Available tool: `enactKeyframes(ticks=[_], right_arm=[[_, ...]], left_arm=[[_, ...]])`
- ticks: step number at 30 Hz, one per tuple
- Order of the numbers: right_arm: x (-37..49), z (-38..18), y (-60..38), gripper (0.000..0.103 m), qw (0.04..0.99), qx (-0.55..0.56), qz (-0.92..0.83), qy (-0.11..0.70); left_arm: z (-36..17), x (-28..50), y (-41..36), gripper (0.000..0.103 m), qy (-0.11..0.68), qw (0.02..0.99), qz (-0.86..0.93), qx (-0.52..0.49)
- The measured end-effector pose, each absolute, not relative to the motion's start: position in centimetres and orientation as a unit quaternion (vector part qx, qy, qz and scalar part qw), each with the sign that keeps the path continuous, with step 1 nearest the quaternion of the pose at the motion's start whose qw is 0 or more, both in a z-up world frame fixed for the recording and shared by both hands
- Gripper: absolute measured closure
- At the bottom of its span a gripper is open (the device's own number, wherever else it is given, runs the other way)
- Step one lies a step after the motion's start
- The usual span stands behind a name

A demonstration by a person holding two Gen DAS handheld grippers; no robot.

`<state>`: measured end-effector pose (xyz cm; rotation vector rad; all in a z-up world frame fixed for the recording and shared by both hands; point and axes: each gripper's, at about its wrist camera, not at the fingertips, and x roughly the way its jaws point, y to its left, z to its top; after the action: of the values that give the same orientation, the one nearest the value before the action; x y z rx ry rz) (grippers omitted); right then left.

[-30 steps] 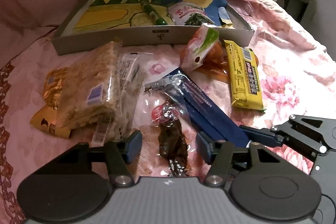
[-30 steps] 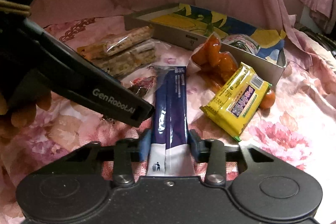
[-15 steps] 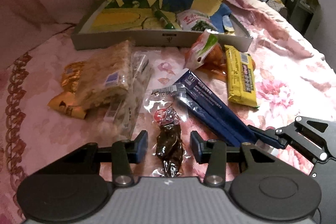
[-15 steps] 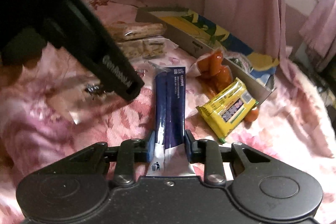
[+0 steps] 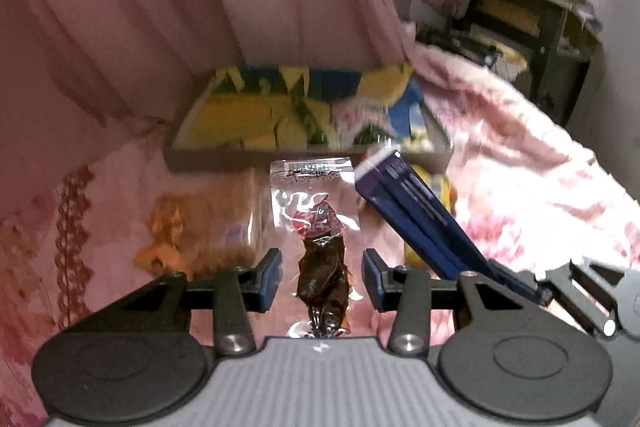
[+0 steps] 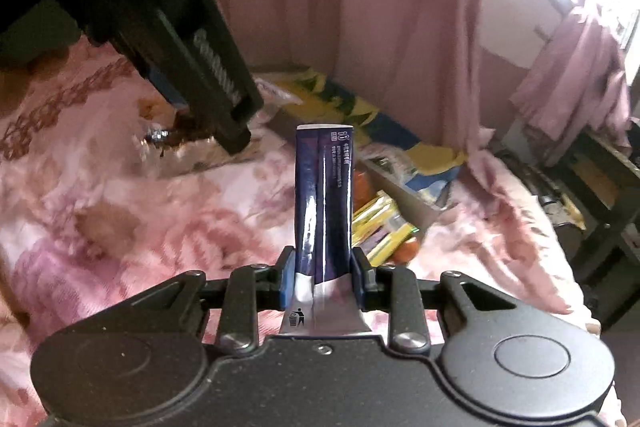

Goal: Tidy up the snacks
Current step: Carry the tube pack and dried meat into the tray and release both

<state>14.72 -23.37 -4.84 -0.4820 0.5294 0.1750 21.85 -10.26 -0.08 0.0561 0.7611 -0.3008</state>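
Note:
My left gripper (image 5: pixel 322 281) holds a clear packet of dark dried snack (image 5: pixel 316 227) lifted off the pink bedspread; the packet stands up between the jaws. My right gripper (image 6: pixel 324 277) is shut on a long blue snack packet (image 6: pixel 324 195), also raised; the same blue packet shows in the left wrist view (image 5: pixel 416 223). Beyond both lies the shallow yellow-and-blue cardboard tray (image 5: pixel 256 111), which holds a green tube and a white-green packet. The tray also shows in the right wrist view (image 6: pixel 352 107).
A yellow bar packet (image 6: pixel 380 227) and orange snacks (image 6: pixel 406 251) lie on the bedspread next to the tray. Cracker packs and gold wrappers (image 5: pixel 168 235) lie to the left. Pink curtains hang behind; a dark desk (image 5: pixel 532 15) stands at the right.
Both grippers have lifted off the bed. The left closed in on the dark snack packet and raised it; the right raised the blue packet upright.

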Motion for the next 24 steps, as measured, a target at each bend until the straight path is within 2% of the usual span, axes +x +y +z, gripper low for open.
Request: enactKeyframes(ticks=[11, 24], right_arm=[[17.0, -2.6, -25.0, 0.073, 0.959, -0.191, 0.055, 0.204], [24.5, -1.8, -27.8, 0.073, 0.976, -0.132, 0.016, 0.173]], left_arm=[[3.6, 26.2, -10.1, 0.056, 0.319, 0.941, -0.109, -0.014], [2.7, 34.2, -11.2, 0.055, 0.316, 0.945, -0.078, -0.040]])
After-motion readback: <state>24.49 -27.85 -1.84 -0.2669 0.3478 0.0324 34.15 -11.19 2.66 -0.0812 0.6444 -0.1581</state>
